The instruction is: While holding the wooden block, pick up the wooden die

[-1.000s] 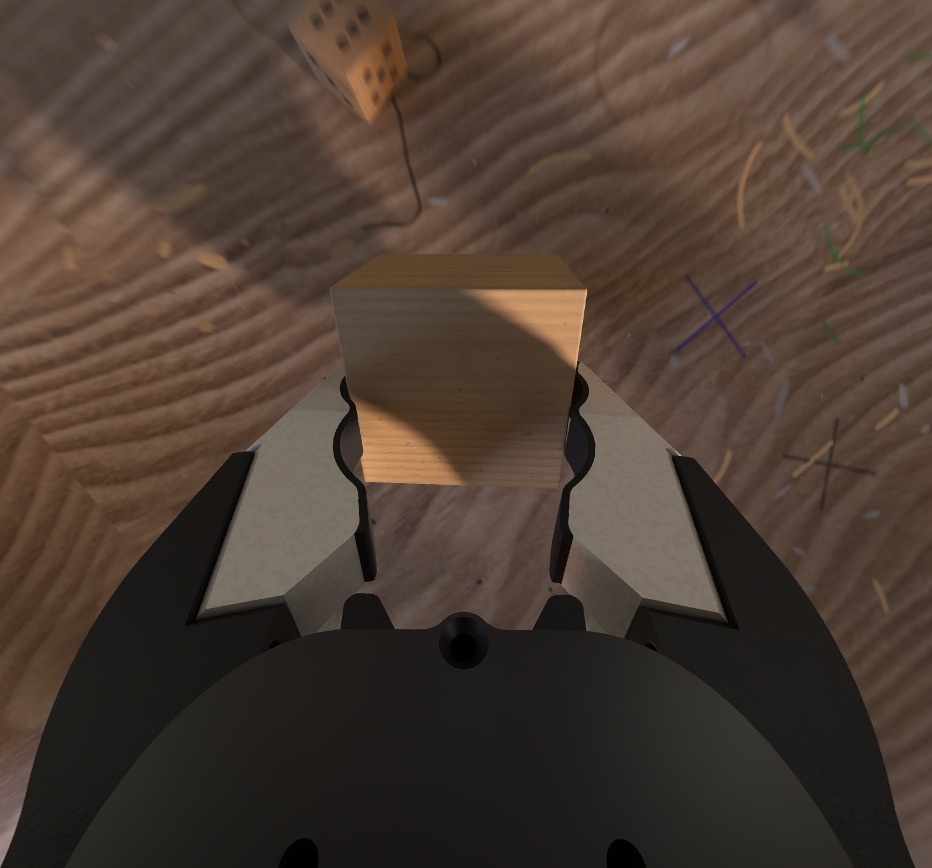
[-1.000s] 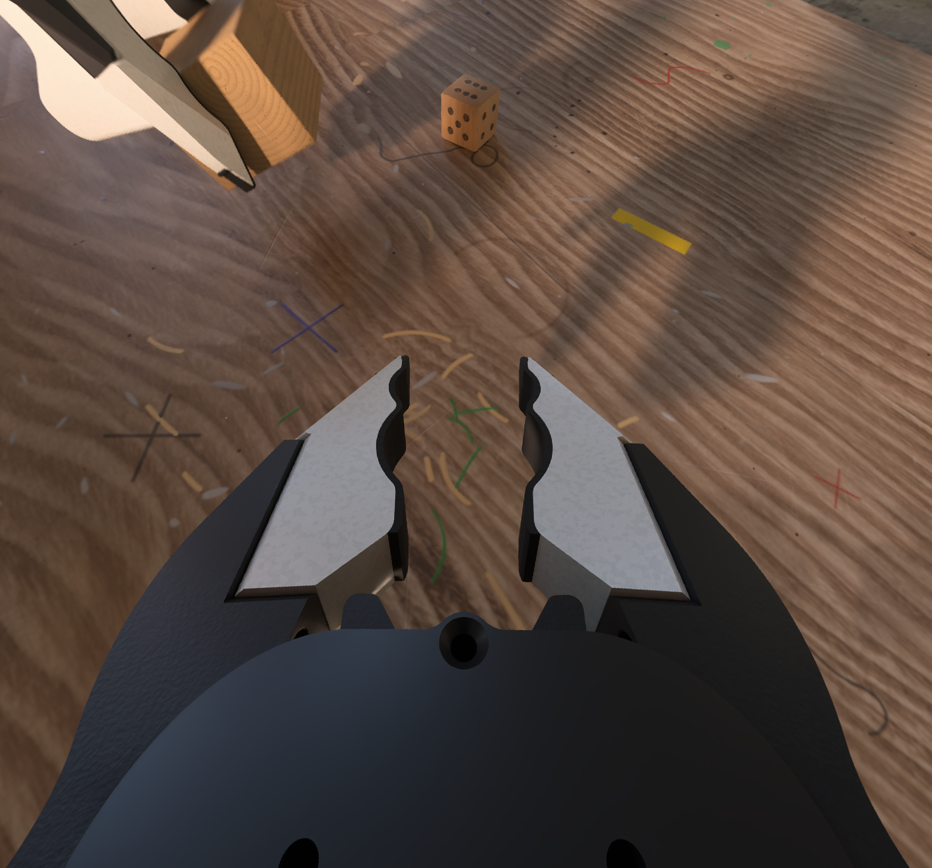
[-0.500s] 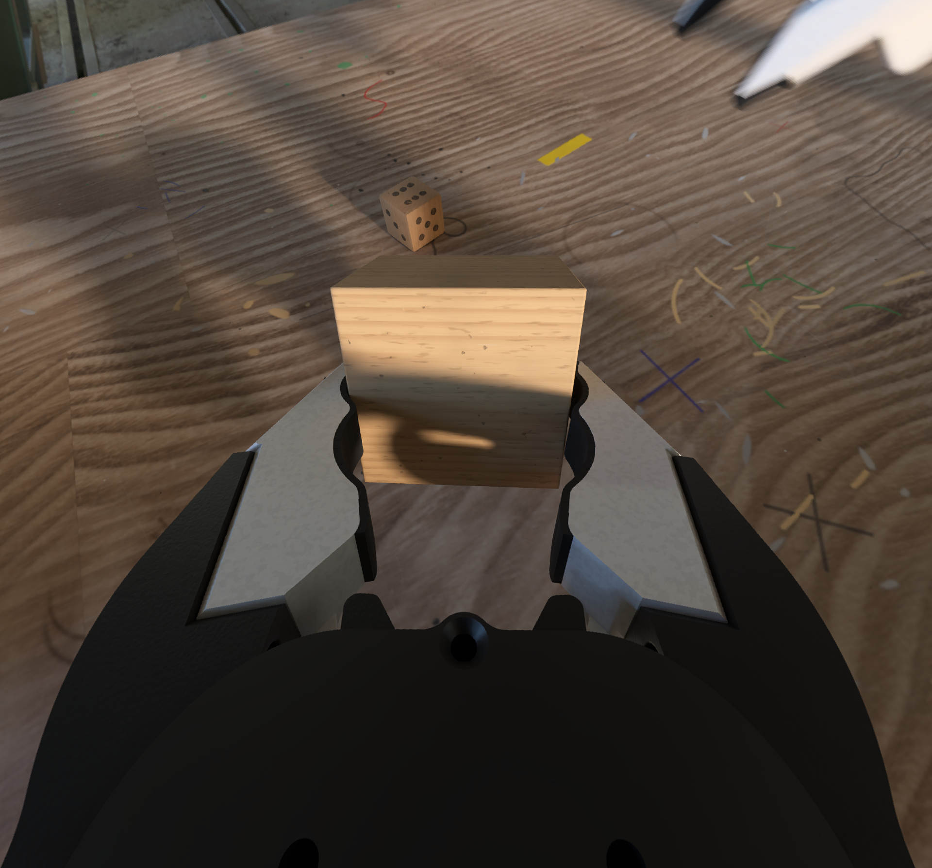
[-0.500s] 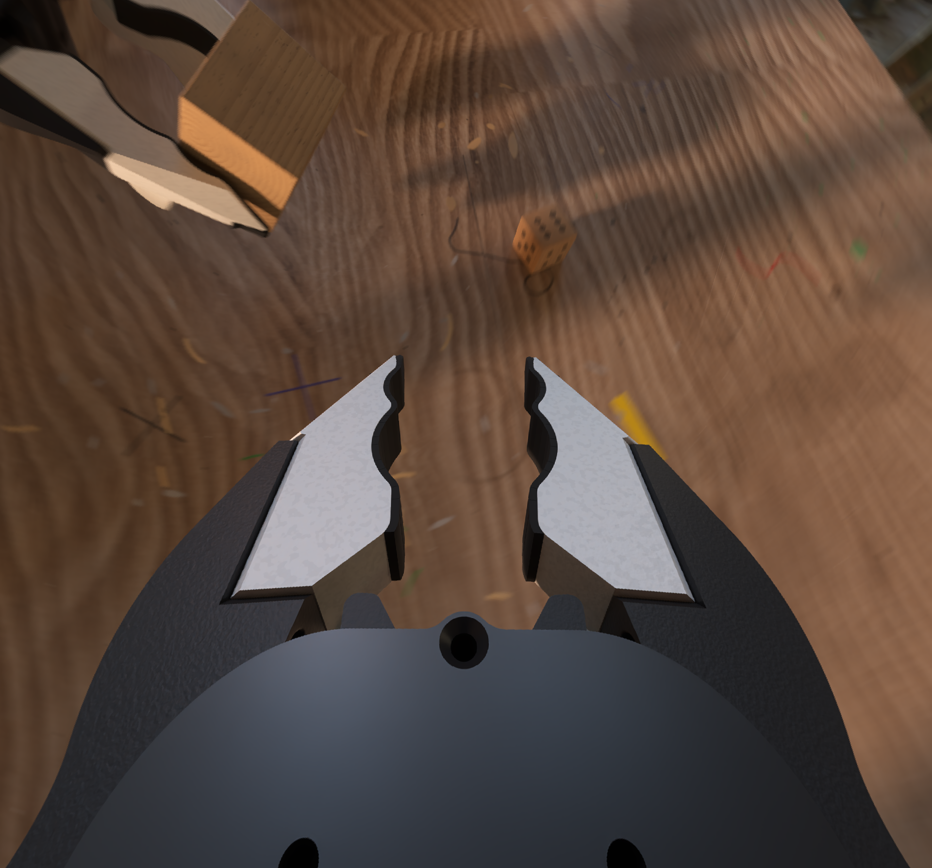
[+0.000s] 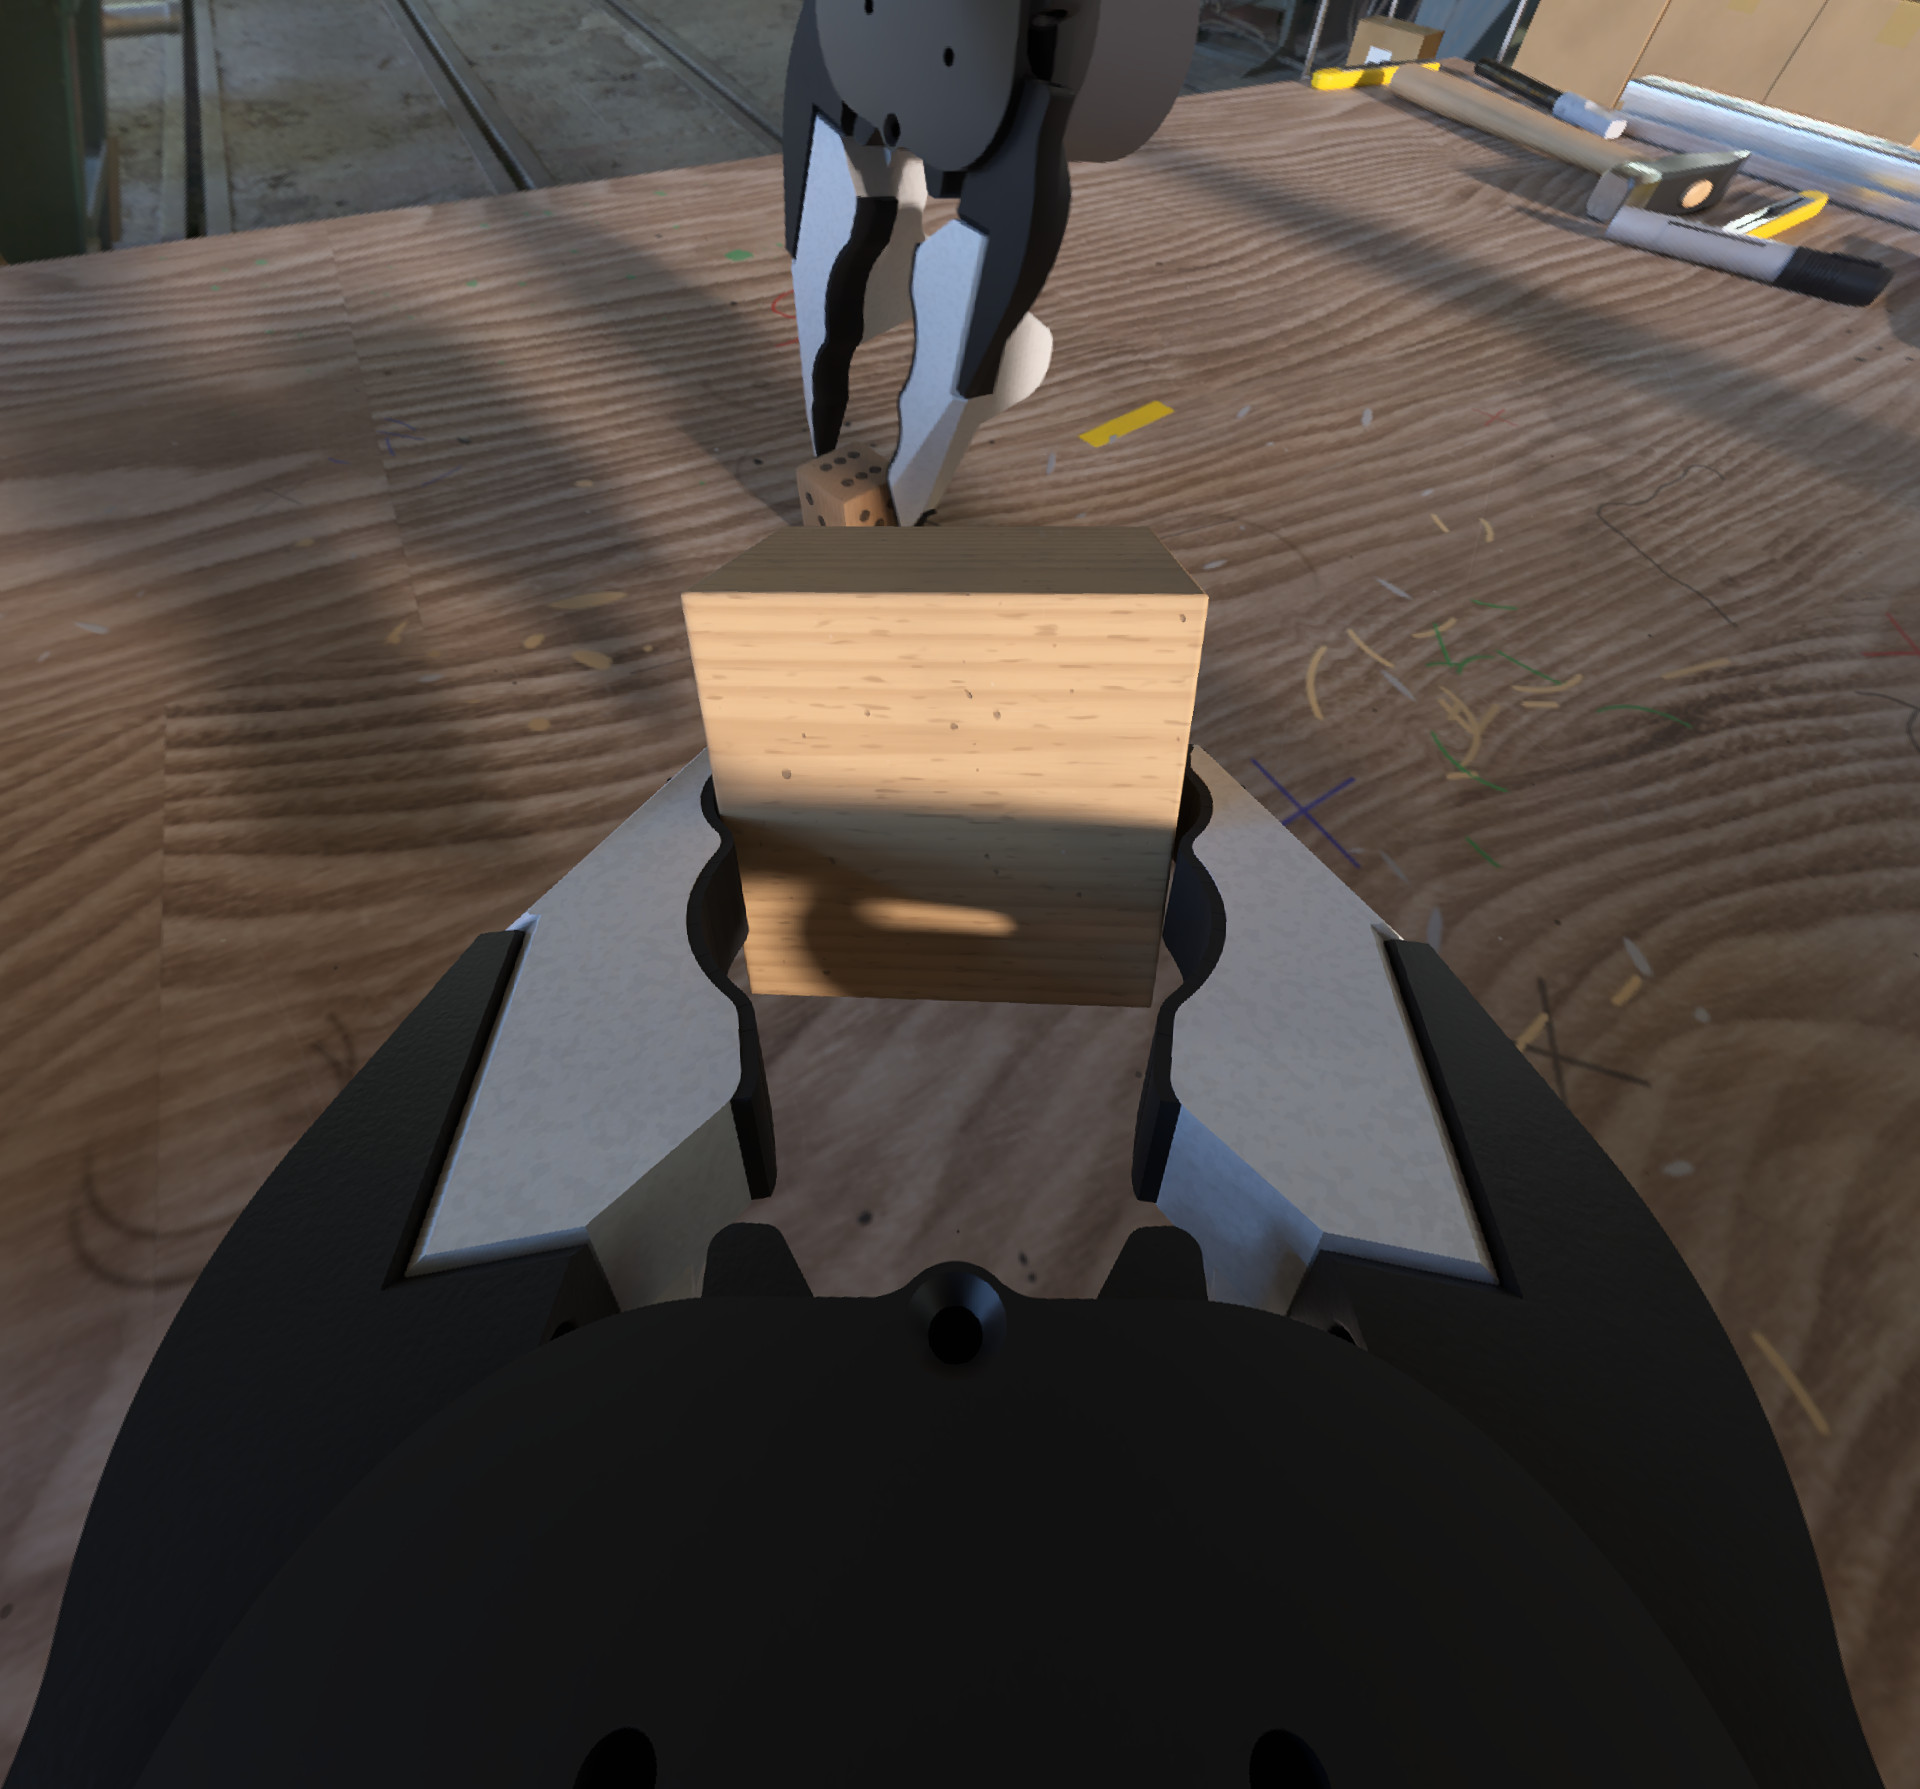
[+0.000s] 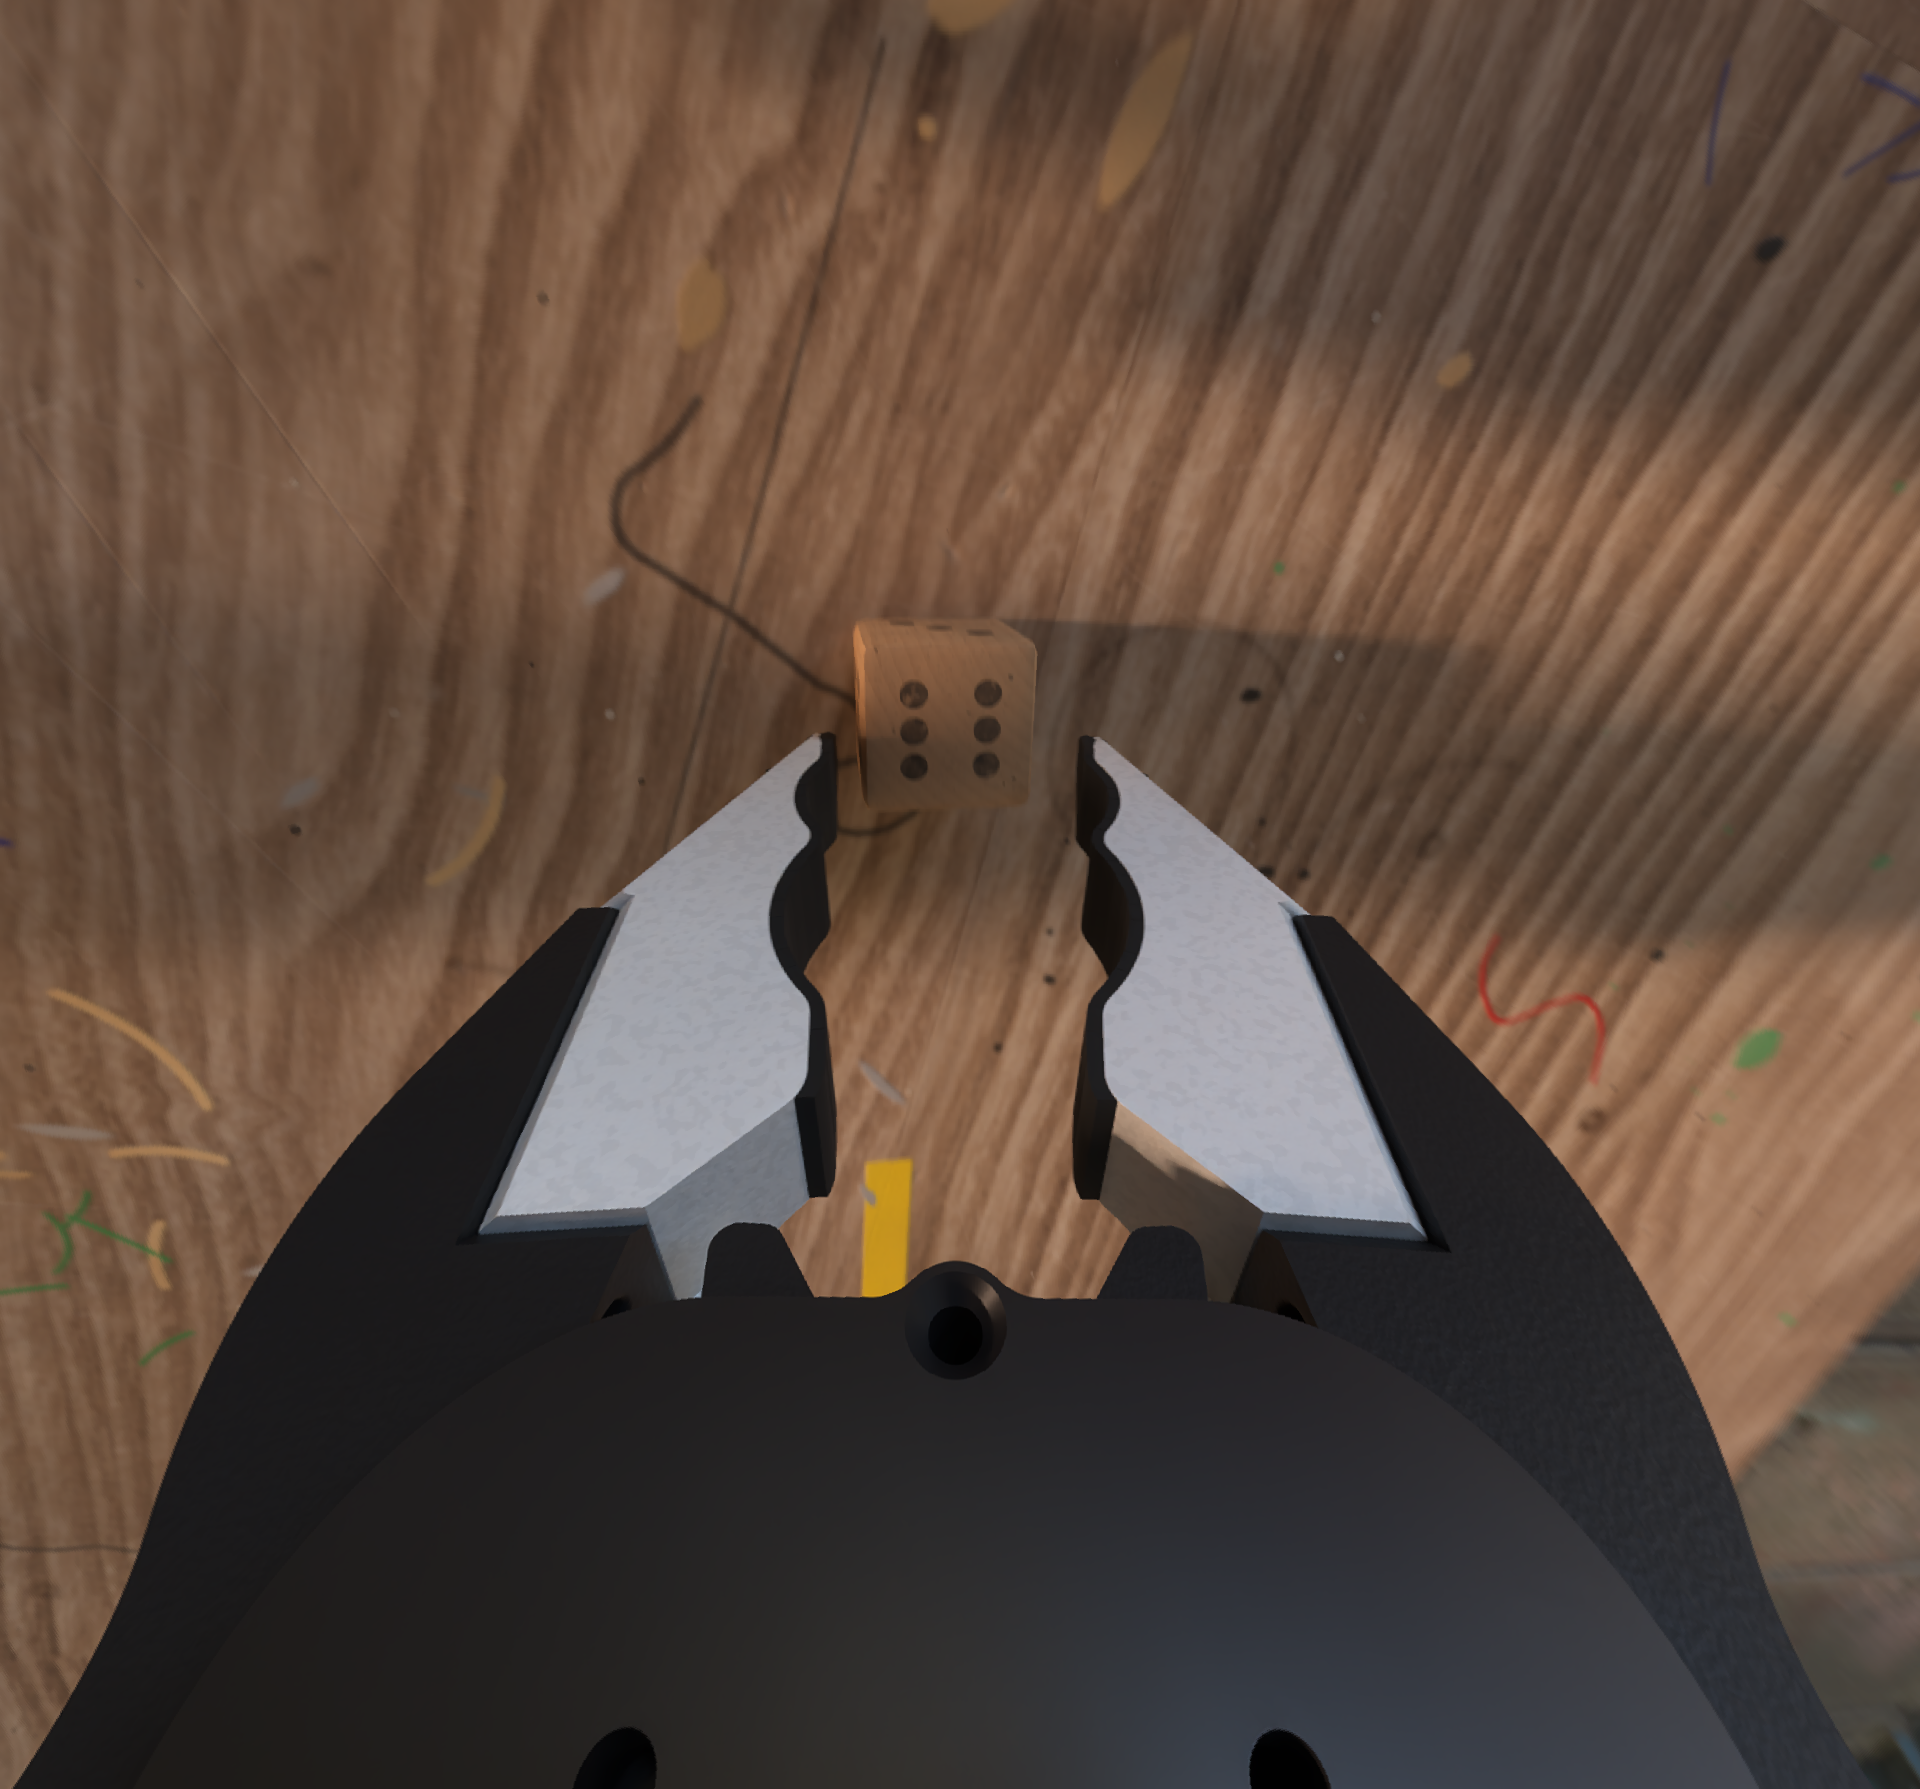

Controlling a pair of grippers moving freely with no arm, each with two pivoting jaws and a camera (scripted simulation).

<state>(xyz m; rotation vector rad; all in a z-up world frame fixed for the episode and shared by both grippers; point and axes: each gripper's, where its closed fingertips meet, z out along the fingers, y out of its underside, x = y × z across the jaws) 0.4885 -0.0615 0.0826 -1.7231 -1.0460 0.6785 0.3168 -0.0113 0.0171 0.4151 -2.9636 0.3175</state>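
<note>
My left gripper (image 5: 951, 783) is shut on a pale wooden block (image 5: 945, 763) and holds it above the wooden table (image 5: 312, 700). The small wooden die (image 6: 943, 716) with dark pips rests on the table. My right gripper (image 6: 954, 752) is open and points down at the die, which sits between its fingertips without being clamped. In the left wrist view the right gripper (image 5: 868, 482) comes down from above, its tips either side of the die (image 5: 842, 490), just beyond the block.
A hammer (image 5: 1621, 170), a marker pen (image 5: 1745, 253) and a yellow-handled tool lie at the table's far right. The table's far edge (image 5: 520, 191) drops to a workshop floor. A yellow strip (image 5: 1127, 422), chalk crosses and shavings mark the surface.
My right gripper has swung over and come down around the die, still open. My left gripper keeps its hold on the block and has tilted its view up slightly.
</note>
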